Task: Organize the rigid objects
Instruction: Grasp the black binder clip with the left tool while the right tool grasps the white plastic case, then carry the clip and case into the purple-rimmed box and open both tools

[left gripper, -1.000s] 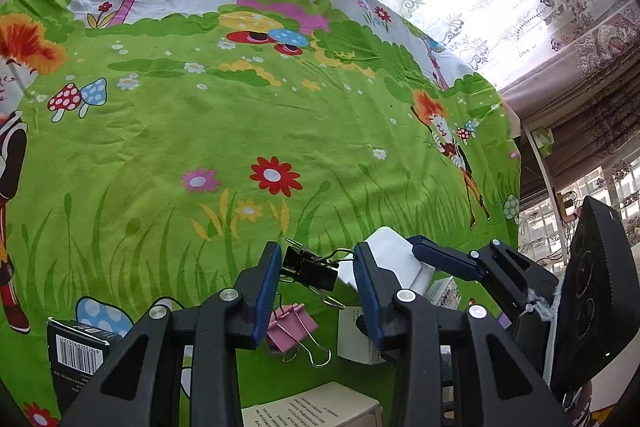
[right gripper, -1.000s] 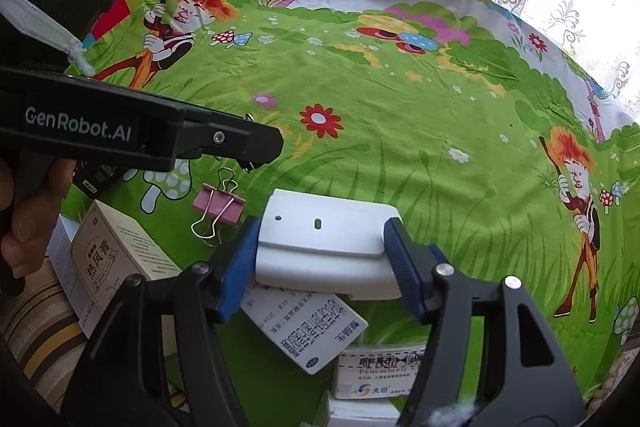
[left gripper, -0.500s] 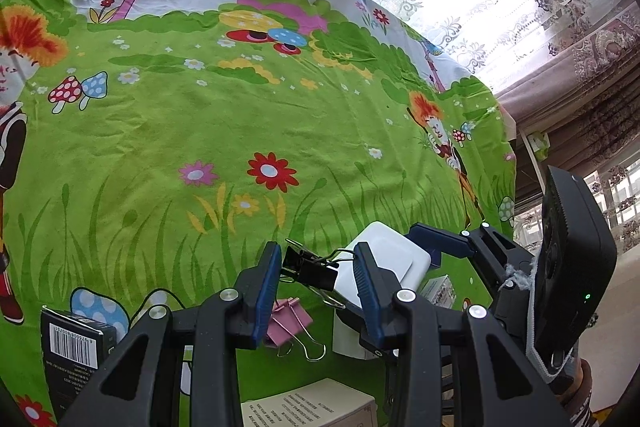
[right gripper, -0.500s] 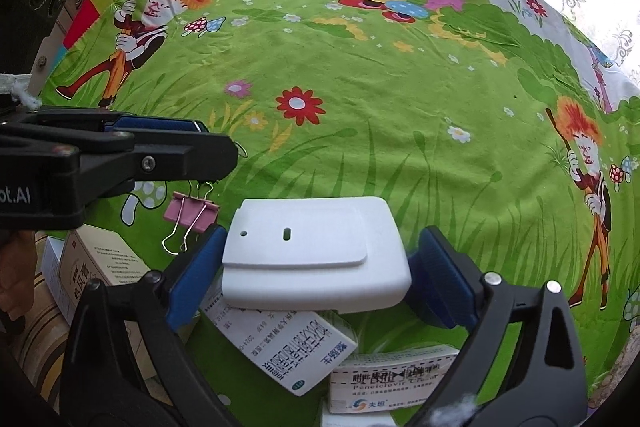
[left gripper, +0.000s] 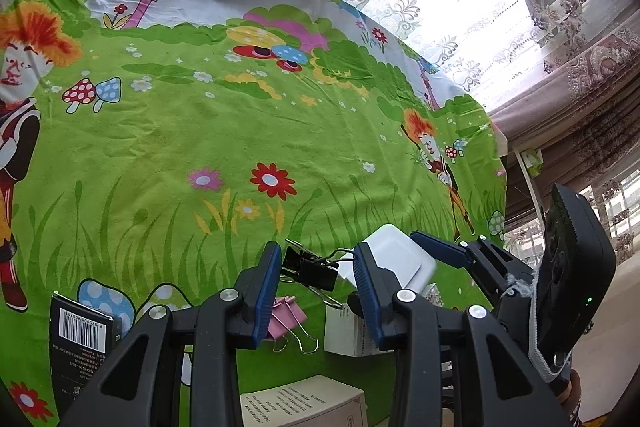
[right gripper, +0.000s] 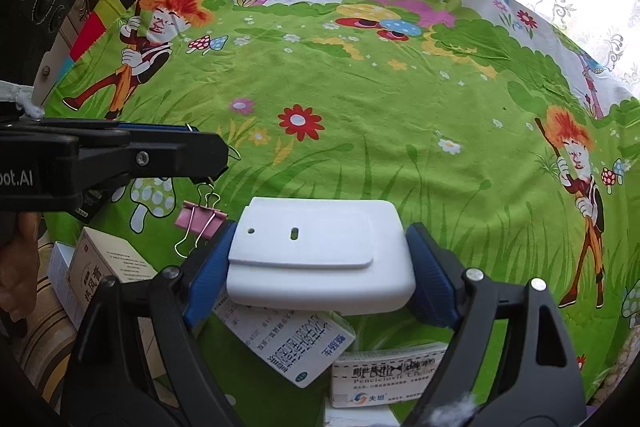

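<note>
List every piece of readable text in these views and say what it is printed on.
"oot.AI": side of the left gripper, cut off by the frame edge.
"夫坦": medicine box; its other print is blurred.
Barcode digits on the black box: too small.
Tilted white box and beige box: Chinese print, not reliably readable.

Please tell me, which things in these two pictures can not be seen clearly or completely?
- Black binder clip: in the right wrist view, hidden behind the left gripper.
- Medicine boxes: right wrist view, partly covered by the white plastic box.
- Black carton: left wrist view, its small print is unreadable.
</note>
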Demonstrator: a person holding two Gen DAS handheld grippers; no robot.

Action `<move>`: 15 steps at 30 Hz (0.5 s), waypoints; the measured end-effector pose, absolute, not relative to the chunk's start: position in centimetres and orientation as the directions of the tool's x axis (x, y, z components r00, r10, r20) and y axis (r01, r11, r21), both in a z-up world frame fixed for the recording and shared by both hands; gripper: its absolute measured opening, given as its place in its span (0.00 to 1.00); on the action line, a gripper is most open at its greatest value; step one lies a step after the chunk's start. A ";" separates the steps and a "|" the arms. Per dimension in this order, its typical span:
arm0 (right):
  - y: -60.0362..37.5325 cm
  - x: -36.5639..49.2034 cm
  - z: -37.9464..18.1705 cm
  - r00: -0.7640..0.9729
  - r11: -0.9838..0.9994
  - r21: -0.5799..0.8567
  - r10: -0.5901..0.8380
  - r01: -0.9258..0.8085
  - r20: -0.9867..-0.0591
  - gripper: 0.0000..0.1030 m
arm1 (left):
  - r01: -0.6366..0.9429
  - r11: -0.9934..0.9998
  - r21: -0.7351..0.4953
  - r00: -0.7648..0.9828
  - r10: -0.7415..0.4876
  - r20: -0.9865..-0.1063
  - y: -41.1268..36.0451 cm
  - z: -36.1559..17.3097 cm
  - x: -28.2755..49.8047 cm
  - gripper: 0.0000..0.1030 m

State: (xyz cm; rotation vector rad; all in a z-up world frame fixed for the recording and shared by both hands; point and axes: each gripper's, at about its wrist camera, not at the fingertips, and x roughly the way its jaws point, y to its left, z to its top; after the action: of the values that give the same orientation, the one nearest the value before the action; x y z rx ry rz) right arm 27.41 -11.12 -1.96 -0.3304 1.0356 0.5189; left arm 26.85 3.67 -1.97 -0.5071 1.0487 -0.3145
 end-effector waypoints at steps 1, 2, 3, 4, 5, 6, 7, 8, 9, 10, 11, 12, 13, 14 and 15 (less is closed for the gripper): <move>-11.3 27.2 -1.5 0.422 0.837 -0.021 0.254 -0.547 -0.870 0.84 | 0.008 0.840 -0.542 0.476 -0.480 -0.737 3.7 -1.8 26.7 0.37; -11.4 27.0 -1.1 0.436 0.841 -0.024 0.256 -0.541 -0.863 0.84 | 0.008 0.837 -0.547 0.482 -0.482 -0.731 3.8 -1.6 26.5 0.37; -11.6 26.7 -0.7 0.450 0.845 -0.030 0.254 -0.534 -0.856 0.84 | 0.008 0.835 -0.551 0.487 -0.484 -0.727 3.8 -1.5 26.3 0.37; -11.7 26.4 -0.4 0.463 0.848 -0.036 0.252 -0.528 -0.850 0.84 | 0.008 0.832 -0.554 0.492 -0.486 -0.723 3.7 -1.3 26.0 0.37; -11.8 26.1 0.0 0.474 0.851 -0.041 0.251 -0.524 -0.844 0.84 | 0.011 0.830 -0.557 0.495 -0.489 -0.718 3.7 -1.1 25.8 0.37; -12.0 25.7 0.3 0.484 0.853 -0.045 0.251 -0.520 -0.838 0.84 | 0.014 0.828 -0.561 0.499 -0.492 -0.713 3.6 -0.9 25.4 0.37; -12.2 25.2 0.7 0.495 0.856 -0.047 0.252 -0.514 -0.831 0.84 | 0.016 0.825 -0.564 0.503 -0.494 -0.709 3.5 -0.6 25.1 0.37; -12.4 24.8 1.1 0.508 0.861 -0.049 0.252 -0.506 -0.824 0.84 | 0.019 0.824 -0.567 0.509 -0.496 -0.703 3.4 -0.3 24.7 0.37; -12.7 24.4 1.4 0.518 0.866 -0.051 0.249 -0.498 -0.818 0.84 | 0.023 0.822 -0.570 0.515 -0.498 -0.697 3.4 0.0 24.4 0.37; -13.0 23.9 1.8 0.530 0.870 -0.058 0.243 -0.489 -0.812 0.84 | 0.027 0.820 -0.572 0.522 -0.500 -0.691 3.3 0.3 24.0 0.37; -13.2 23.4 2.1 0.543 0.875 -0.067 0.235 -0.479 -0.806 0.84 | 0.031 0.817 -0.575 0.528 -0.502 -0.685 3.2 0.7 23.6 0.37; -13.6 22.9 2.4 0.555 0.880 -0.072 0.231 -0.469 -0.800 0.84 | 0.036 0.815 -0.579 0.534 -0.505 -0.678 3.1 1.0 23.1 0.37; -13.9 22.3 2.6 0.562 0.885 -0.069 0.231 -0.461 -0.794 0.84 | 0.042 0.812 -0.582 0.540 -0.508 -0.671 2.9 1.3 22.7 0.37; -14.3 21.7 2.9 0.570 0.889 -0.063 0.234 -0.453 -0.788 0.84 | 0.048 0.810 -0.584 0.545 -0.511 -0.664 2.7 1.6 22.2 0.37; -14.6 21.2 3.0 0.577 0.893 -0.059 0.236 -0.446 -0.782 0.84 | 0.056 0.807 -0.587 0.549 -0.516 -0.657 2.5 1.9 21.8 0.37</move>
State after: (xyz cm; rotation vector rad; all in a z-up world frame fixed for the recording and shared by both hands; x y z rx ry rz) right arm 21.18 -14.64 3.04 -0.2621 0.8689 0.4044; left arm 21.81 2.46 1.89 -0.5482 0.9370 -0.3598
